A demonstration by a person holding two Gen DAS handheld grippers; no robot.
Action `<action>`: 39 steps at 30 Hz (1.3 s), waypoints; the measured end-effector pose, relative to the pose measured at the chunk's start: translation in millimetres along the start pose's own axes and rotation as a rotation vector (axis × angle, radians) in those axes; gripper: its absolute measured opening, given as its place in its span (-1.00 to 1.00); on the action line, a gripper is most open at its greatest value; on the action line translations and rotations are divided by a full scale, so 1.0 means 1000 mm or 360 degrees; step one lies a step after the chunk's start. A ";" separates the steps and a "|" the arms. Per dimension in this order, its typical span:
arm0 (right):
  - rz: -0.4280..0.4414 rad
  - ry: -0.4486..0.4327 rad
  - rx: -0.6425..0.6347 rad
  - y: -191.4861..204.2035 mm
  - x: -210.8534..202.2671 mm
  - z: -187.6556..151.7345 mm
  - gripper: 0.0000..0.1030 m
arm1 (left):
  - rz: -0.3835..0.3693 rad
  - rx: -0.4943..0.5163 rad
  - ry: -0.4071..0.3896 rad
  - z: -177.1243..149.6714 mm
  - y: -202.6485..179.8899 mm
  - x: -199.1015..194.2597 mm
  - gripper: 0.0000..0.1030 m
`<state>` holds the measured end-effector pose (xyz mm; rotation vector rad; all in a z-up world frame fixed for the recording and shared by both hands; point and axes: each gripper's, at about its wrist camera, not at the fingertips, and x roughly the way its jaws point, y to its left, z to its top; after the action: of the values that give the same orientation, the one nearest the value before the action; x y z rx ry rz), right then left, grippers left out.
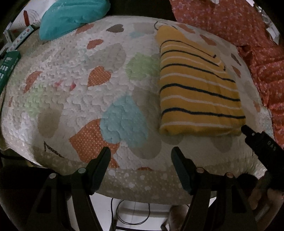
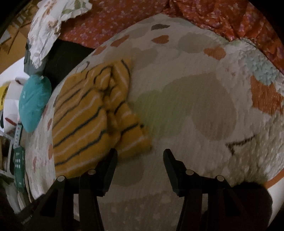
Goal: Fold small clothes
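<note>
- Lying folded into a neat rectangle: the small mustard-yellow knitted garment with dark and white stripes (image 1: 198, 88), resting toward one side of the quilted white bed cover with coloured heart patches (image 1: 74, 58), flat and clear of its edges.
- Hanging over bare quilt well to the side of the garment: the left hand-held gripper (image 1: 141, 156), jaws standing apart, nothing between them.
- Hovering just beside the garment's near corner: the right hand-held gripper (image 2: 140, 156), jaws likewise parted and empty, one dark finger seemingly just overlapping the striped edge in the right wrist view; contact not clear through the blur.
- Judging the fold as essentially made, with only tidying or setting aside remaining.
- Doing this well: approaching the thick folded edge from the side, pinching every layer together rather than the top one alone, keeping the stack level so the tucked sleeve is not slipping out.
- Pressing lightly along the crease before lifting, avoiding dragging the quilt underneath.
- Spotting no basket, box or drawer for finished clothes; only a teal pillow-like bundle (image 1: 71, 16), red floral fabric (image 1: 239, 23) and a green carton (image 1: 8, 67) at the bed's margins, contents not visible.
</note>
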<state>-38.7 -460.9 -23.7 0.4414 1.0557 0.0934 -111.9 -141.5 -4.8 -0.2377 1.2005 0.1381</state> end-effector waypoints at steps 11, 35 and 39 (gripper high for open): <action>0.0237 -0.0019 0.0108 0.007 0.026 0.069 0.49 | -0.0270 -0.0260 0.0015 0.088 0.041 0.028 0.35; 0.0361 0.0205 -0.0077 0.079 0.113 0.131 -0.27 | -0.0721 -0.0099 0.0300 0.160 -0.031 0.098 -0.19; 0.0437 0.0152 -0.0138 0.102 0.088 0.136 -0.51 | -0.0766 -0.0158 0.0233 0.168 -0.017 0.075 -0.27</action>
<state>135.3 -384.7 0.5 0.5051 1.0756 0.4063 71.5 -116.9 -15.7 -0.6246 1.2501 -0.2441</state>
